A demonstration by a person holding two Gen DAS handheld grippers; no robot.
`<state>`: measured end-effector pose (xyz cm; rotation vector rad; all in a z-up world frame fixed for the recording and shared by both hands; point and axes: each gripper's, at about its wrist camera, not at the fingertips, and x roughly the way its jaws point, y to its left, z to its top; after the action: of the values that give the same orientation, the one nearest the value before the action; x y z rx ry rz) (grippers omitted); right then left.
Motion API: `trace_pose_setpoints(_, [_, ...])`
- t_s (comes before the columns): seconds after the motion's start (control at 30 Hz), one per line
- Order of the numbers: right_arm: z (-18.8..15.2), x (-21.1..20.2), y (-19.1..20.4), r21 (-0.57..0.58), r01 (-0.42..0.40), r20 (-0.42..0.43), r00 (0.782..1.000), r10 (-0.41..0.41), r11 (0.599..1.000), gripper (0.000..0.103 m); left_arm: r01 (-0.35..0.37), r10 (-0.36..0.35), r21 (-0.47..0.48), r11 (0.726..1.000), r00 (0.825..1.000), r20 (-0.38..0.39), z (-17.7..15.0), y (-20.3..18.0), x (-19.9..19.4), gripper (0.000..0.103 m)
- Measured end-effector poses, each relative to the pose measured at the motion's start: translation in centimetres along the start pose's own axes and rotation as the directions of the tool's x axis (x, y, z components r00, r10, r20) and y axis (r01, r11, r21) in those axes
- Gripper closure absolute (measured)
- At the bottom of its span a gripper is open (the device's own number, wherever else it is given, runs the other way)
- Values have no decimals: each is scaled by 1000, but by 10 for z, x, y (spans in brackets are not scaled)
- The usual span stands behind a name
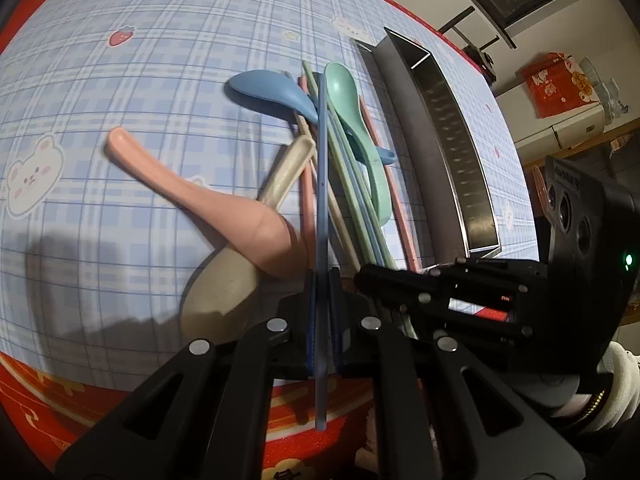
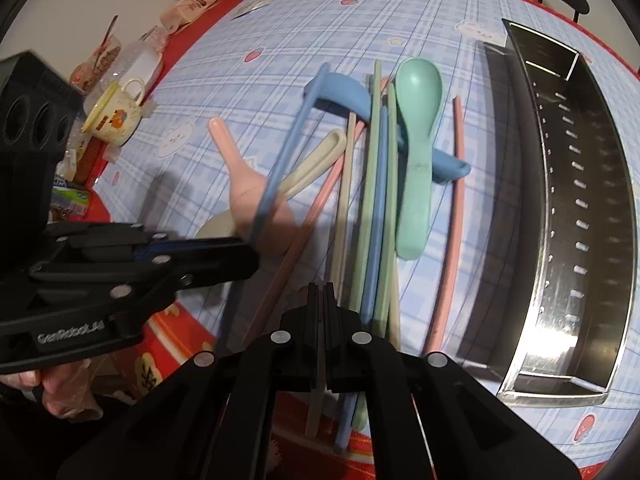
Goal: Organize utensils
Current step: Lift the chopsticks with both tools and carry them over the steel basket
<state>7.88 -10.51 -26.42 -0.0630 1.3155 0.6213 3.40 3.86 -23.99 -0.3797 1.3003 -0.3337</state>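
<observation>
A: What is the left claw [image 1: 320, 308] doing?

B: It is clamped on a long slim blue plastic chopstick [image 1: 322, 184], which runs up the middle of the left wrist view. In the right wrist view that same chopstick slants from the claw at mid left up toward the top centre, raised clear of the pile.

A: And the right claw [image 2: 321, 304]?

B: Its jaws are pressed together at the lower centre of its view. A pale stick seems to pass between them, but I cannot tell whether it is gripped.

A: Where are the other utensils?

B: Heaped in the middle of the desk [image 2: 280, 24], which wears a blue plaid cloth with bears and strawberries. A mint green plastic spoon [image 2: 416, 152] lies over a blue plastic spoon [image 2: 340, 94]; a pink plastic spoon [image 2: 244, 184] rests on a beige plastic spoon [image 2: 316, 164] to the left. Green, blue, beige and pink chopsticks [image 2: 372, 200] lie side by side between them.

A: And the holder?

B: A long stainless steel perforated tray [image 2: 580, 200] sits along the right side of the frame, just beside the pile, with one pink chopstick [image 2: 456, 208] nearest it.
</observation>
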Motion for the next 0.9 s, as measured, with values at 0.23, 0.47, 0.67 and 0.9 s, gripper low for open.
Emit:
trace_pose_setpoints(0.23, [5, 9, -2, 30, 31, -21, 999, -31, 999, 90, 10, -10, -14, 1000, 1000, 18, -7, 9, -12, 93])
trace_pose_setpoints(0.47, [6, 12, 8, -5, 91, -13, 996, -91, 996, 93, 25, -23, -41, 999, 999, 35, -8, 21, -22, 93])
trace_pose_setpoints(0.67, [4, 9, -1, 36, 79, -12, 997, -79, 996, 97, 38, -36, -35, 999, 998, 53, -5, 22, -31, 93])
trace_pose_setpoints(0.9, [-4, -6, -4, 50, 55, 16, 998, -55, 997, 97, 46, -43, -38, 998, 996, 78, -2, 23, -41, 93])
